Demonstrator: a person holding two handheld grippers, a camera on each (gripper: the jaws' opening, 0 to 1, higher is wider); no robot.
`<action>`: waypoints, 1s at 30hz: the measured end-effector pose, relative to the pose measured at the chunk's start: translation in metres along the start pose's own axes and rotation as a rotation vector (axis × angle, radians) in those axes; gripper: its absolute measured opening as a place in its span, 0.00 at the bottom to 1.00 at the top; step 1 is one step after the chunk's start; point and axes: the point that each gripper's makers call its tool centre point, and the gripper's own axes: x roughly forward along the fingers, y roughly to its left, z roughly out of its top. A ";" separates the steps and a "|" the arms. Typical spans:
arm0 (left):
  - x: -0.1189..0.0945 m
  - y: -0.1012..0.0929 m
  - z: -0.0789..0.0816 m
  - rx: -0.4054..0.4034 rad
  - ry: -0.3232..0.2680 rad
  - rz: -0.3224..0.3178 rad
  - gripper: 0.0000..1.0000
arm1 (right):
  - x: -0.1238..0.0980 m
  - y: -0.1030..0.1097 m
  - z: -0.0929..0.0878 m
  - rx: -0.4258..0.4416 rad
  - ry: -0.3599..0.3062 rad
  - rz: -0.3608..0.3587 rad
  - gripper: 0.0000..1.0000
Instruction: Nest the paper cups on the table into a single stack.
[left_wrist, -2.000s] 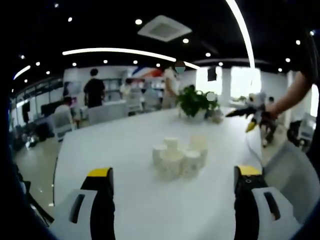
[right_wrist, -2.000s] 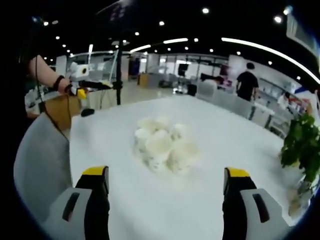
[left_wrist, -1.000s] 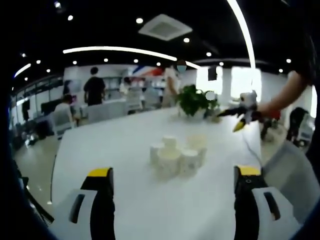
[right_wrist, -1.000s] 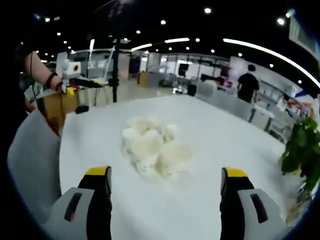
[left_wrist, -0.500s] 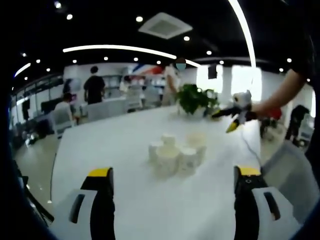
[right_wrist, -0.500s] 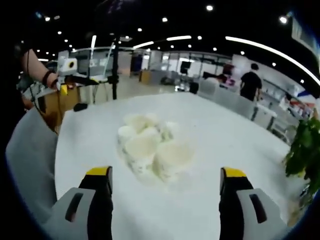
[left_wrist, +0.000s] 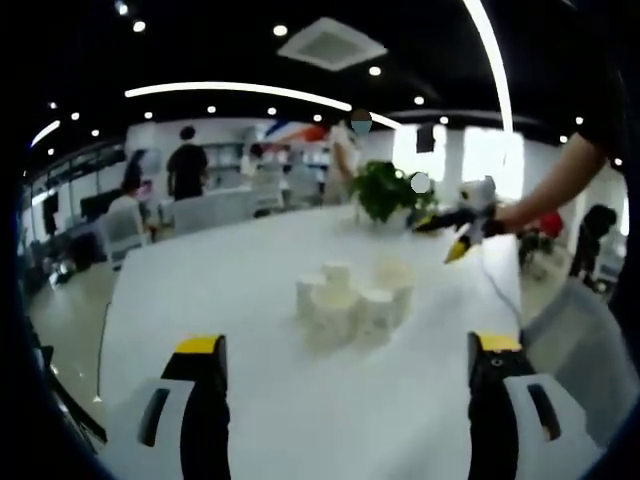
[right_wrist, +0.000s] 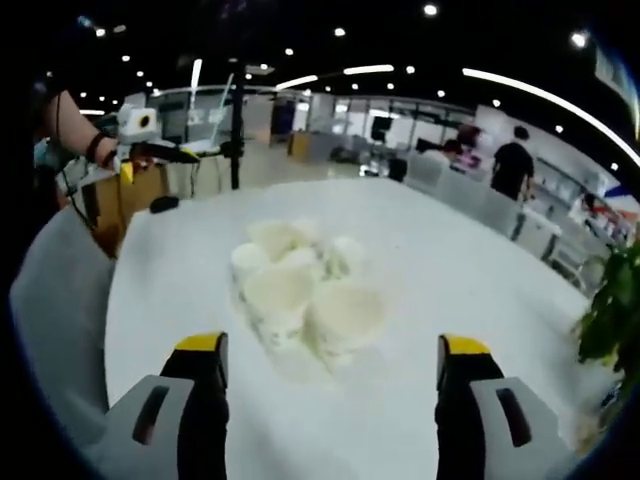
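the paper cups (right_wrist: 300, 290) stand bunched mid-table (right_wrist: 480, 280), perhaps six of them. right gripper (right_wrist: 330, 390) and left gripper (left_wrist: 345, 390) both gape, empty. the cups look light and crushable; pinch one gently at its rim.

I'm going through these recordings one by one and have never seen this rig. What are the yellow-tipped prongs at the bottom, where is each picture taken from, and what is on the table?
A person holds a two-jaw gripper in each hand, and a camera rides on each. The prongs are jaws: the left gripper in the left gripper view, the right gripper in the right gripper view. Both are open and hold nothing. On the white table stands a cluster of white paper cups, not yet stacked, ahead of both grippers. A potted plant sits at the table's far end. People stand in the office behind.
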 end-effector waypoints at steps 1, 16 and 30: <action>0.000 0.001 0.000 -0.001 -0.001 0.001 1.00 | 0.001 -0.001 0.000 -0.001 0.001 -0.001 0.83; 0.004 0.004 0.000 -0.018 0.007 0.008 1.00 | 0.023 -0.010 -0.001 -0.012 0.010 0.015 0.78; 0.004 0.001 -0.008 -0.035 0.026 0.023 1.00 | 0.040 -0.016 -0.009 -0.027 0.027 0.039 0.74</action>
